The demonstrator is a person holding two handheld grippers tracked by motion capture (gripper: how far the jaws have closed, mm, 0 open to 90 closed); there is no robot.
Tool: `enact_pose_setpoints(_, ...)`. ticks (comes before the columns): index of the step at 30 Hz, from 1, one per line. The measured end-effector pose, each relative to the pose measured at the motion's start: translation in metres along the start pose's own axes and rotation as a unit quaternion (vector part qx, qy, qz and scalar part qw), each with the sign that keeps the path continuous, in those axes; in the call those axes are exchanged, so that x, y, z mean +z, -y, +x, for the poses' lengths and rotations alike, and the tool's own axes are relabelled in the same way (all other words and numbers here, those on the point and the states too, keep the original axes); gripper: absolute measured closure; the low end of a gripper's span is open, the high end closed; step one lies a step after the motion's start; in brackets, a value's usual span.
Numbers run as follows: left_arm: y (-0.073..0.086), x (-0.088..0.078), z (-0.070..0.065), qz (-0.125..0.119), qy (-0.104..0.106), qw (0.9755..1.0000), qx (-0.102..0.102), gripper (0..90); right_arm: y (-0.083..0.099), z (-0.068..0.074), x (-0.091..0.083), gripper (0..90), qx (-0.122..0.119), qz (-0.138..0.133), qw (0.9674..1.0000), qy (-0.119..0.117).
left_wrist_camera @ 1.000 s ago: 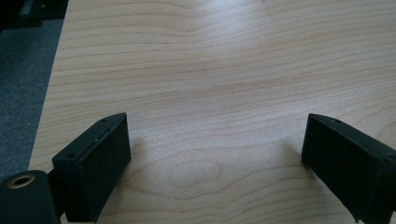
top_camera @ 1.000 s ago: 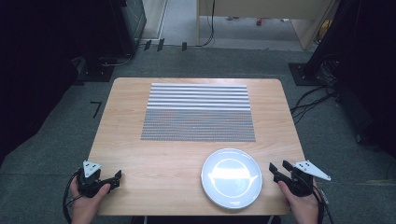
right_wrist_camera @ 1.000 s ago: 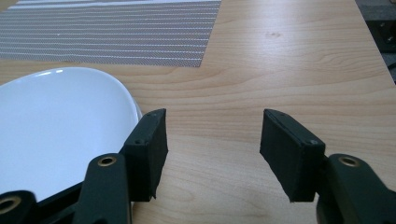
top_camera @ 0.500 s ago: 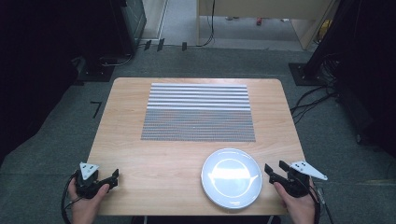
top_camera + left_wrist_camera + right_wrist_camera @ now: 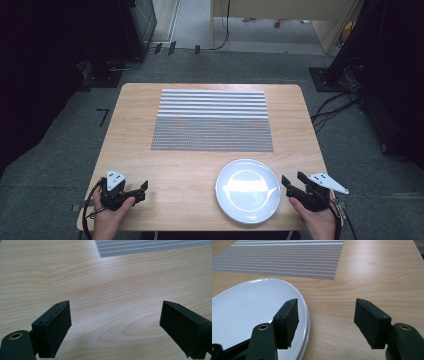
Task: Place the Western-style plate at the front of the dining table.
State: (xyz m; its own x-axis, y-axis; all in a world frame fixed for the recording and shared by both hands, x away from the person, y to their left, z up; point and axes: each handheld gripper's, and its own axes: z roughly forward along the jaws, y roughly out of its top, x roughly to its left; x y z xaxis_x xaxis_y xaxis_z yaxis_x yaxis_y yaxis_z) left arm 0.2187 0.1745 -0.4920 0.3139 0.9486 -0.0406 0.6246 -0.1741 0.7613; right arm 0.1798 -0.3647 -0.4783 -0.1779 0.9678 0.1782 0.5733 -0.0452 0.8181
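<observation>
The left gripper has edged inward along the table, its jaws just widening again on nothing. The white plate, round and glossy, sits near the front edge. The right gripper, released, has one jaw over the plate's rim.

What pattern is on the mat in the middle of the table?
The mat is grey with thin white stripes, widely spaced at the far end and tightly packed nearer the plate; the high view shows it best.
</observation>
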Motion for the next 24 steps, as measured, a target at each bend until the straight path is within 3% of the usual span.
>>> enact_pose_setpoints(9, -0.014, 0.006, -0.029, -0.008, 0.023, 0.9995, 0.019, 10.1, 0.001, 0.003, 0.0, 37.4, -0.003, -0.002, 1.0, -0.001)
enact_pose_setpoints(24, -0.027, 0.011, -0.052, -0.015, 0.044, 0.9986, 0.026, 10.2, 0.002, 0.007, 0.001, 41.0, -0.016, -0.004, 0.9999, -0.004)
